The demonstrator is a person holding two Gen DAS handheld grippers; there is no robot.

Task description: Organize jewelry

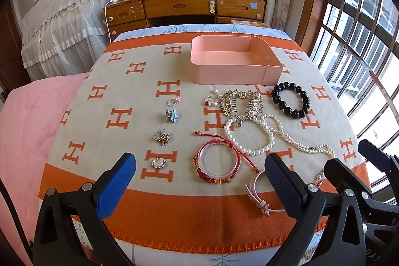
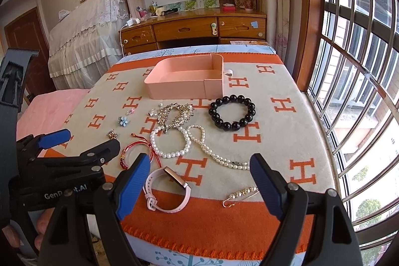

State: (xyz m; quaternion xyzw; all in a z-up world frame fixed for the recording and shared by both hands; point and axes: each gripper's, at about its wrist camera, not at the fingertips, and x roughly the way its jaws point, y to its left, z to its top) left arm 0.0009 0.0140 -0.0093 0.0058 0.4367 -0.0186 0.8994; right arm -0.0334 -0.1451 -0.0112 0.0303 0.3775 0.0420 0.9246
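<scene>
A pink open box [image 1: 232,61] [image 2: 184,84] sits at the far side of the orange-and-cream blanket. Jewelry lies in front of it: a black bead bracelet [image 1: 290,100] [image 2: 232,112], a rhinestone hair clip [image 1: 242,101] [image 2: 175,114], a pearl bracelet [image 1: 249,138] [image 2: 170,142], a pearl necklace [image 1: 296,138] [image 2: 217,153], a red cord bracelet [image 1: 217,161] [image 2: 136,151], a pink watch [image 2: 169,191] [image 1: 259,193], a pearl pin [image 2: 240,195], rings and flower clips [image 1: 172,115]. My left gripper [image 1: 199,181] hangs open above the near edge. My right gripper [image 2: 199,181] is open over the watch.
A wooden desk [image 1: 184,6] with drawers and shelves stands behind the table. A lace-covered piece of furniture [image 1: 62,24] is at the left, a barred window [image 2: 354,66] at the right. A pink cover [image 1: 30,121] lies left of the table. A hand [image 2: 40,228] holds the left gripper.
</scene>
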